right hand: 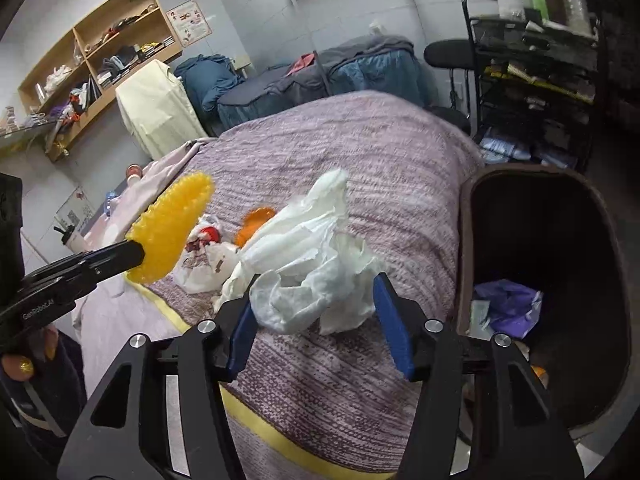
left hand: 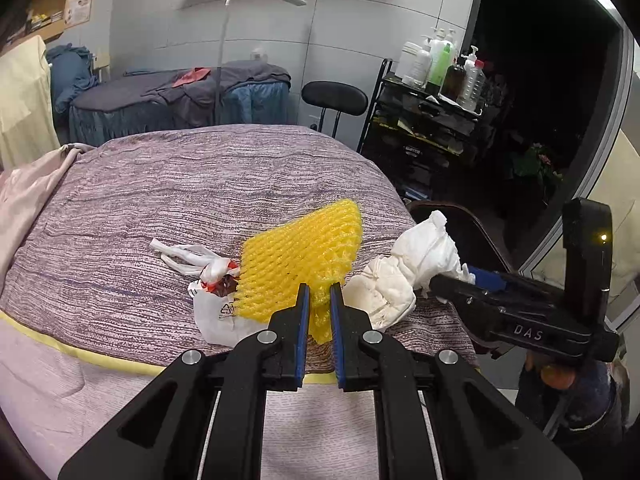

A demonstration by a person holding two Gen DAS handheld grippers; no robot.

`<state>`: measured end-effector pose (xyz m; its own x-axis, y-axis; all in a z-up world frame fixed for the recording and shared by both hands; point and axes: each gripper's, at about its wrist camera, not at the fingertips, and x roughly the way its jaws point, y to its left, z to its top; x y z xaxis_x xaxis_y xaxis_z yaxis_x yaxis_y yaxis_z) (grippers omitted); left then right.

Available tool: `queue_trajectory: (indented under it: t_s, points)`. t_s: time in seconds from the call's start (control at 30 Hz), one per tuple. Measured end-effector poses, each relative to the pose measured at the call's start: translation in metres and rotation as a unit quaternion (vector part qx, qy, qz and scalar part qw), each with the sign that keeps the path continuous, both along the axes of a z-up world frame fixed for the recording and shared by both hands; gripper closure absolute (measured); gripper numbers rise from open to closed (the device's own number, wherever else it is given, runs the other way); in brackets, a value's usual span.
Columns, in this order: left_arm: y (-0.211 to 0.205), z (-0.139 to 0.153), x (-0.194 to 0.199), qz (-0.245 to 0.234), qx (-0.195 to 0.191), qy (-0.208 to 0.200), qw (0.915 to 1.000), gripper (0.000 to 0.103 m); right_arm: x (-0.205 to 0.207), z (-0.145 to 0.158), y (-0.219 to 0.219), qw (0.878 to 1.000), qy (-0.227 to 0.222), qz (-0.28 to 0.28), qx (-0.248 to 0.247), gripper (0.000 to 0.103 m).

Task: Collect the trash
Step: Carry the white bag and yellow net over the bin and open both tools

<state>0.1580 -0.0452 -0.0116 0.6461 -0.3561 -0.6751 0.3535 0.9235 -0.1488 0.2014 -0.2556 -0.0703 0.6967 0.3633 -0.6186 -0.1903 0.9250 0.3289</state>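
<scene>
A yellow foam fruit net (left hand: 304, 256) hangs lifted just above the purple bedspread (left hand: 200, 184), with my left gripper (left hand: 319, 286) shut on its near corner. From the right wrist view, the net (right hand: 172, 232) sticks out of the left gripper (right hand: 138, 254). A crumpled white tissue (right hand: 304, 264) lies loose between the wide-apart blue pads (right hand: 394, 320) of my right gripper (right hand: 319, 280), which stands open. In the left wrist view the tissue (left hand: 412, 264) sits at the right gripper's tip (left hand: 440, 280). A knotted white plastic bag (left hand: 216, 308) with red print lies on the bed.
A dark brown bin (right hand: 464, 240) stands at the bed's right edge, with purple trash (right hand: 508, 304) inside. An orange scrap (right hand: 256, 220) lies beyond the bag. A black trolley of bottles (left hand: 436, 64), a stool (left hand: 334, 98) and a second bed (left hand: 180, 96) stand behind.
</scene>
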Motion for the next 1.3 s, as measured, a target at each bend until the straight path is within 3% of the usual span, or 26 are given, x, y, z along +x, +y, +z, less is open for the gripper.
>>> queue_trajectory:
  t_s: [0.1,0.23,0.33,0.37,0.4,0.47,0.57,0.8,1.03,1.3]
  points:
    - [0.002,0.001,-0.002,0.001,-0.002,-0.002,1.0000,0.093,-0.006,0.016,0.001,0.999,-0.036,-0.008,-0.033,0.027]
    - [0.003,0.003,-0.001,0.002,-0.006,-0.005,1.0000,0.093,-0.001,0.033,0.008,0.997,-0.058,0.006,-0.045,0.026]
    - [0.004,0.004,-0.002,0.002,-0.007,-0.006,1.0000,0.093,0.014,0.032,0.024,0.996,-0.042,0.028,-0.072,0.026]
    - [0.005,0.004,-0.002,0.003,-0.006,-0.007,1.0000,0.093,0.019,0.029,0.028,0.996,-0.036,0.030,-0.077,0.036]
    - [0.005,0.004,-0.002,0.004,-0.006,-0.007,1.0000,0.093,0.024,0.027,0.030,0.996,-0.035,0.031,-0.077,0.064]
    - [0.005,0.003,-0.003,0.005,-0.006,-0.006,1.0000,0.093,0.029,0.027,0.035,0.995,-0.035,0.039,-0.080,0.087]
    - [0.008,0.003,-0.004,0.007,-0.005,-0.006,0.9999,0.092,0.028,0.036,0.041,0.994,-0.051,0.051,-0.087,0.098]
    - [0.005,0.016,-0.003,0.005,-0.015,-0.019,0.9997,0.093,0.009,0.069,0.024,0.994,-0.097,0.046,-0.028,0.099]
    - [-0.023,0.039,-0.005,-0.026,-0.023,-0.045,0.9984,0.093,-0.020,0.101,-0.021,0.990,-0.142,-0.005,0.007,0.099]
    - [-0.079,0.052,-0.011,-0.088,-0.029,-0.062,0.9938,0.093,-0.044,0.097,-0.089,0.986,-0.140,-0.092,0.006,0.099]
